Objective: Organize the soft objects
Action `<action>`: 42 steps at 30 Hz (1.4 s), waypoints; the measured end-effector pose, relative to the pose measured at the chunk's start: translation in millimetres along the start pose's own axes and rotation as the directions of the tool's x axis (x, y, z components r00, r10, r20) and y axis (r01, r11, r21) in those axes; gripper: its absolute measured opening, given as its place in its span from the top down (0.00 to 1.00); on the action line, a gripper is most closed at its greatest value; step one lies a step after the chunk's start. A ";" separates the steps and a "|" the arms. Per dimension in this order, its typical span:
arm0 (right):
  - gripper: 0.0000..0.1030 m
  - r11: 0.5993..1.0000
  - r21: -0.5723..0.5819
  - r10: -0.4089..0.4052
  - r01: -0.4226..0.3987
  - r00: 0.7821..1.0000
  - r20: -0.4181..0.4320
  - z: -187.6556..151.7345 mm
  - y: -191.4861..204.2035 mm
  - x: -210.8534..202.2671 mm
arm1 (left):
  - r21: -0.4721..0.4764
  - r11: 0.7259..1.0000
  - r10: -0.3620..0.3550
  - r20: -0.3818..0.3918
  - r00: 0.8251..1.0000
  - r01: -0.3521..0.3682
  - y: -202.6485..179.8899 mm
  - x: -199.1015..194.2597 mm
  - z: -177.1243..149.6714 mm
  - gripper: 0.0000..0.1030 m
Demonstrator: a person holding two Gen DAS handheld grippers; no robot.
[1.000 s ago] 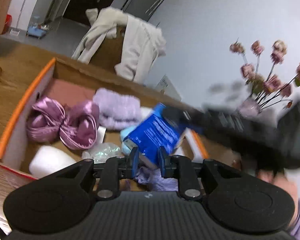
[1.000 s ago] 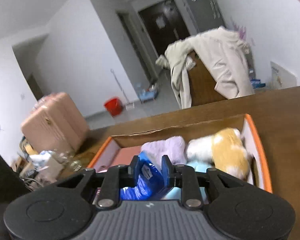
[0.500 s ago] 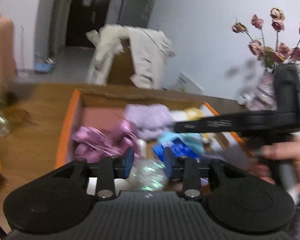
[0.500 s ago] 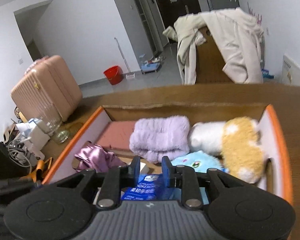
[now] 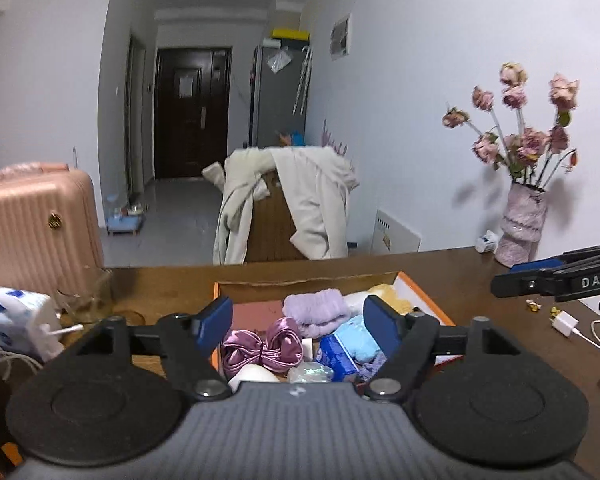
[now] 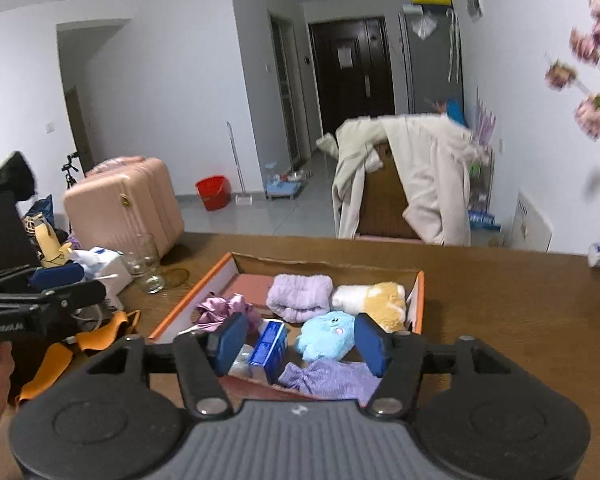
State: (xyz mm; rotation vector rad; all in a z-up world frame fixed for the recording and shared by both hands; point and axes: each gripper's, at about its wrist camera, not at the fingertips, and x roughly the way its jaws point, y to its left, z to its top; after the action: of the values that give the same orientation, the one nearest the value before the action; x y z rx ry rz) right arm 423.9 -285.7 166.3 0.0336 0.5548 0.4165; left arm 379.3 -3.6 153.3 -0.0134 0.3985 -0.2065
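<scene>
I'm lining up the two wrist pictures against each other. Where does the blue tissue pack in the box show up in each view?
Left wrist: the blue tissue pack lies low and centre-right in the box, just left of the right fingertip.
Right wrist: the blue tissue pack stands low and centre-left, just right of the left fingertip.
Shared landmark: the folded lilac towel lies behind it in both.

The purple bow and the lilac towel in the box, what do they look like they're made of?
Bow: probably satin, since its folds are shiny and catch the light. Towel: looks like plush fleece or terry, with a matte, fuzzy surface and soft rounded edges.
</scene>
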 end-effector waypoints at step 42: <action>0.12 0.995 -0.082 -0.027 0.050 0.965 0.262 -327.1 177.7 -177.9 | -0.011 0.994 0.110 0.154 0.982 -0.109 -53.1 -240.6 -250.2 0.00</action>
State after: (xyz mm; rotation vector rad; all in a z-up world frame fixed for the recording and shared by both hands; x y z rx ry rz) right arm 51.0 -219.0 2.7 -0.0067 0.2764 0.3907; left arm 55.3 0.0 17.9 -0.0096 0.2444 -0.0952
